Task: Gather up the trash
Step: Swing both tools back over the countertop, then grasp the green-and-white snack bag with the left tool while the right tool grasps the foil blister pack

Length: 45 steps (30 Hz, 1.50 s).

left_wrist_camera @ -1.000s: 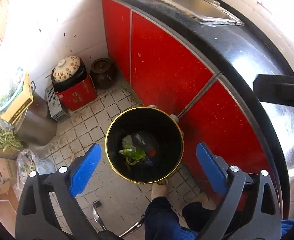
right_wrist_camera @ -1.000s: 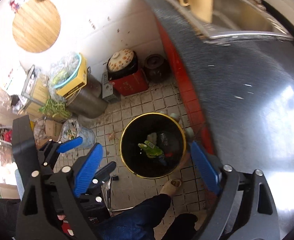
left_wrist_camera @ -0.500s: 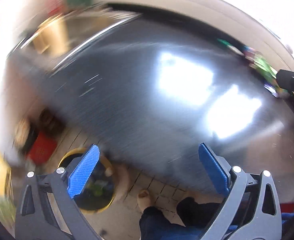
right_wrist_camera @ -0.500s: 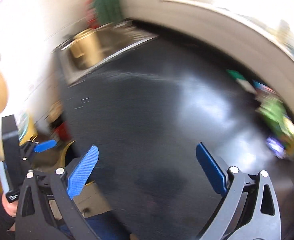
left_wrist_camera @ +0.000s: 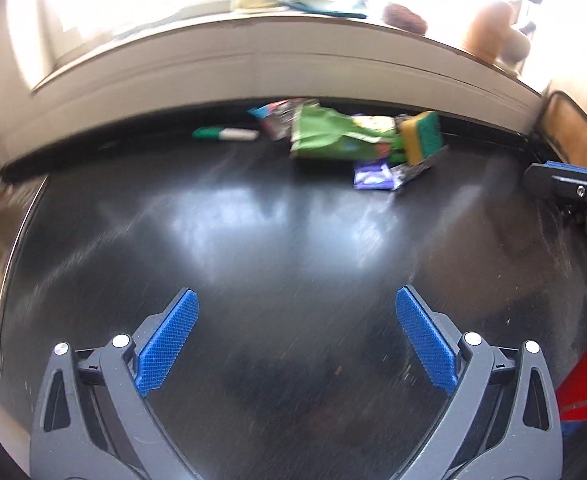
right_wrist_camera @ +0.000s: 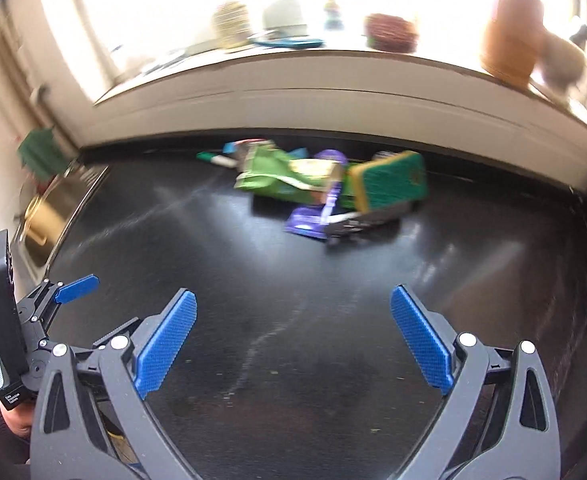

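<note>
A heap of trash lies at the back of the black counter: a green snack bag, a purple wrapper, a yellow-green sponge and a green-white marker. My left gripper is open over the near counter, with nothing between its blue pads. My right gripper is also open and holds nothing, well short of the heap. In the right wrist view the left gripper shows at the left edge.
A pale windowsill with pots and jars runs behind the counter. A steel sink lies at the left. A red cabinet front shows at the lower right. Both views are blurred.
Both grippers have swung up from over the black floor bin to face the counter and the trash heap at its back. Both stayed open.
</note>
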### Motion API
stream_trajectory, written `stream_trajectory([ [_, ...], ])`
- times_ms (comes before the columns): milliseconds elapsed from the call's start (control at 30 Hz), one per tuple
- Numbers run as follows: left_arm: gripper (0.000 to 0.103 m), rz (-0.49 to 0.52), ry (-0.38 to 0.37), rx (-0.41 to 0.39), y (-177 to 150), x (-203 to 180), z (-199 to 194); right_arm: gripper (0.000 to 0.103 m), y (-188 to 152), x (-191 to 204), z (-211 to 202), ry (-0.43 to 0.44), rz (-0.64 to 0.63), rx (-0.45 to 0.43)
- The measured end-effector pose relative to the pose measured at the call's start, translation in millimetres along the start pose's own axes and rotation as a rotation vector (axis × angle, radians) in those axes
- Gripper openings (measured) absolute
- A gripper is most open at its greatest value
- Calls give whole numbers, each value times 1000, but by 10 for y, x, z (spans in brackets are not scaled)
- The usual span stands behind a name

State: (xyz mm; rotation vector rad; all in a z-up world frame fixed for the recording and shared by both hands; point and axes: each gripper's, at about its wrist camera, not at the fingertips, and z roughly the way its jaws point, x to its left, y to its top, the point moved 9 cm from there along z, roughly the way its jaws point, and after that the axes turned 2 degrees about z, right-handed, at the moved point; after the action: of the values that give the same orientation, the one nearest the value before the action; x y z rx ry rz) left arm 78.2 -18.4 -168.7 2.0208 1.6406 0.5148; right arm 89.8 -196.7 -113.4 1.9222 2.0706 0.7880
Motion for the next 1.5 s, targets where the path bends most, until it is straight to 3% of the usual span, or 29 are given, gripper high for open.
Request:
stream_trajectory([
  [333,96,129,-23,3,521,-174,473,95,215,-280,268,21,80,25],
  [667,96,214,-45,5,1118,-112,1255,95,444,-602,1105,67,286,144],
  [967,96,296,-87,46,1340,-234,1848,93,505,-750,1729,79,439,236],
  [1033,96,307,-113,46,1353,-284,1897,84,498,-751,1809,83,451,252],
  [1067,95,308,-126,47,1356,-304,1908,75,491,-748,1840,85,450,260],
  [1133,88,303,-150,56,1348,-343,1904,59,473,-738,1856,81,441,268],
  [1200,75,281,-173,72,1301,-368,1866,41,464,-730,1825,77,424,266],
  [1267,62,267,-197,83,1240,-397,1806,36,443,-723,1779,76,412,262],
  [1300,54,262,-206,90,1199,-414,1766,28,442,-702,1782,76,410,262],
  [1400,41,218,-224,116,1075,-435,1638,16,390,-705,1705,84,414,264],
  [1500,26,186,-233,125,932,-462,1458,9,359,-679,1546,69,367,244],
])
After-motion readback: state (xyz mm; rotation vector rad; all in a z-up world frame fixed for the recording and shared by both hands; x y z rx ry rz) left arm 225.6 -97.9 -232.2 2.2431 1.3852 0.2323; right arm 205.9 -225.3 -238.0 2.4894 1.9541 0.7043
